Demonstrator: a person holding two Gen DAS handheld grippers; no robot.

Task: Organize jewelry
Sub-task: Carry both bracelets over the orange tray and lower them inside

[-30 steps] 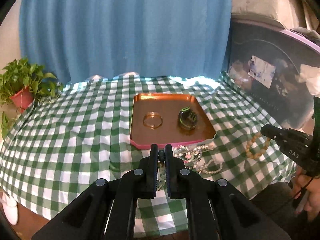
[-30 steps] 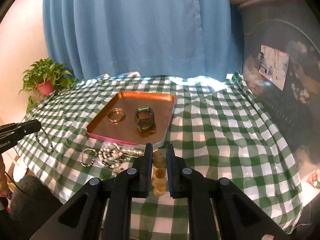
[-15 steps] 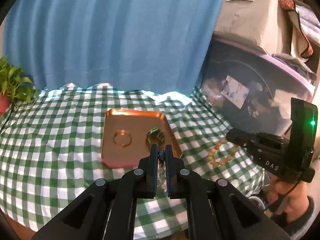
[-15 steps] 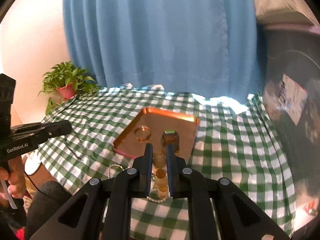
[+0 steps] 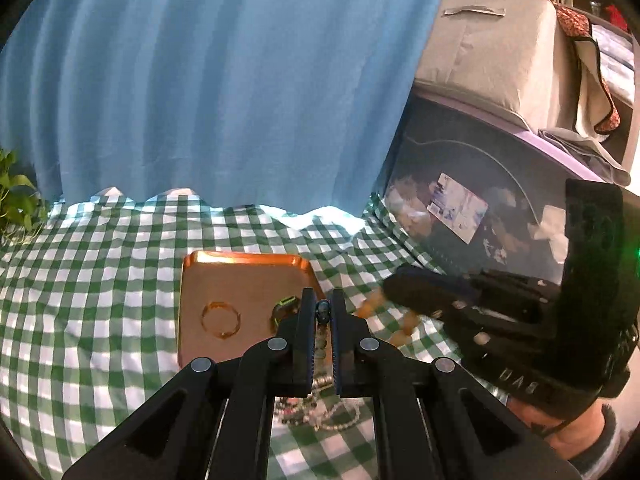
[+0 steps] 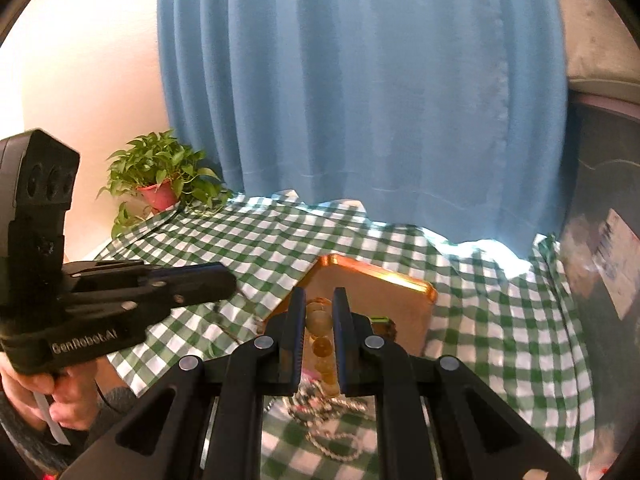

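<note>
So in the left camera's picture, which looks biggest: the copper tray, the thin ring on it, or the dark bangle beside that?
1. Copper tray, by far.
2. Thin ring.
3. Dark bangle, though the left gripper partly hides it, so that's unsure.

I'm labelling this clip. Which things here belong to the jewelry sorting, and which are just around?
Job:
- copper tray
- thin ring in the tray
- dark bead strand in left gripper
- amber bead bracelet in right gripper
- loose jewelry pile

Around:
- potted plant
- blue curtain
- checked tablecloth
</note>
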